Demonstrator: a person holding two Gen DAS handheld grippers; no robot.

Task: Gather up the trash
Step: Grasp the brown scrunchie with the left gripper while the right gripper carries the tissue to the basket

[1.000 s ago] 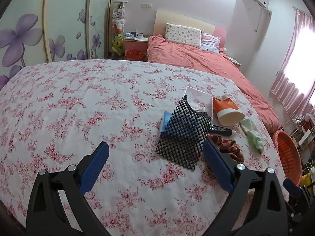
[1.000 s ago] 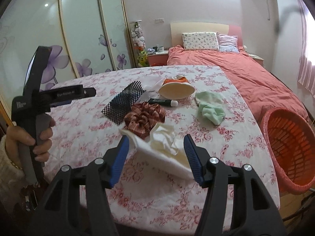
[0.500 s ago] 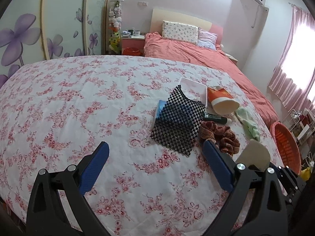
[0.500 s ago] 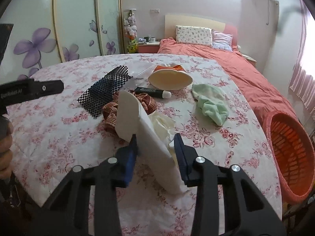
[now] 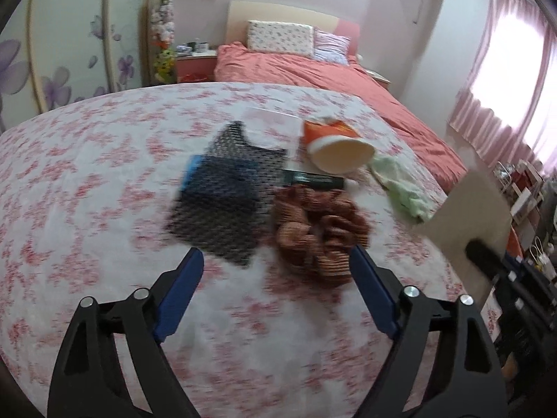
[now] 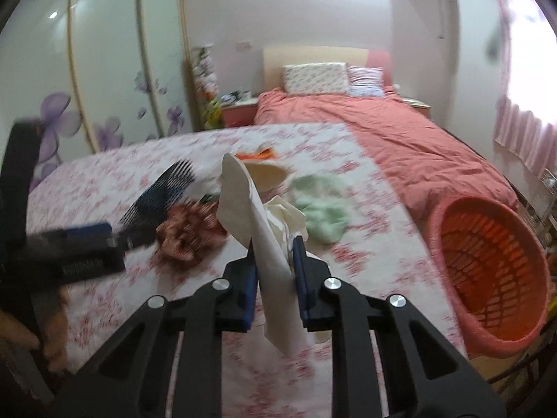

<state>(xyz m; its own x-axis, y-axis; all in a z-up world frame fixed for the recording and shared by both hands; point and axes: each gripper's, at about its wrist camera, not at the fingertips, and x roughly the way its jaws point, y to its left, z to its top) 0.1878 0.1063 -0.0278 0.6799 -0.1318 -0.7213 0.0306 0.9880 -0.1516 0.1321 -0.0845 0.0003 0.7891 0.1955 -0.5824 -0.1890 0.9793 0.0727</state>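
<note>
My right gripper (image 6: 273, 244) is shut on a white paper wrapper (image 6: 250, 209) and holds it lifted above the floral table; the wrapper also shows at the right in the left wrist view (image 5: 470, 209). The orange trash basket (image 6: 494, 271) stands on the floor to the right of the table. My left gripper (image 5: 276, 264) is open and empty above the table, near a brown scrunchie (image 5: 316, 226) and a black mesh piece (image 5: 226, 195). An orange paper cup (image 5: 334, 146), a dark tube (image 5: 313, 179) and a green cloth (image 5: 400, 184) lie beyond.
The table carries a floral cloth (image 5: 87, 191). A bed with a coral cover (image 6: 400, 139) lies behind. A clear plastic tray (image 5: 271, 122) sits behind the mesh. Wardrobe doors (image 6: 104, 69) stand at the left. Shelves with clutter (image 5: 522, 188) are at the right.
My right gripper closed on the white wrapper and lifted it off the table, turning toward the basket. My left gripper moved closer to the scrunchie and mesh.
</note>
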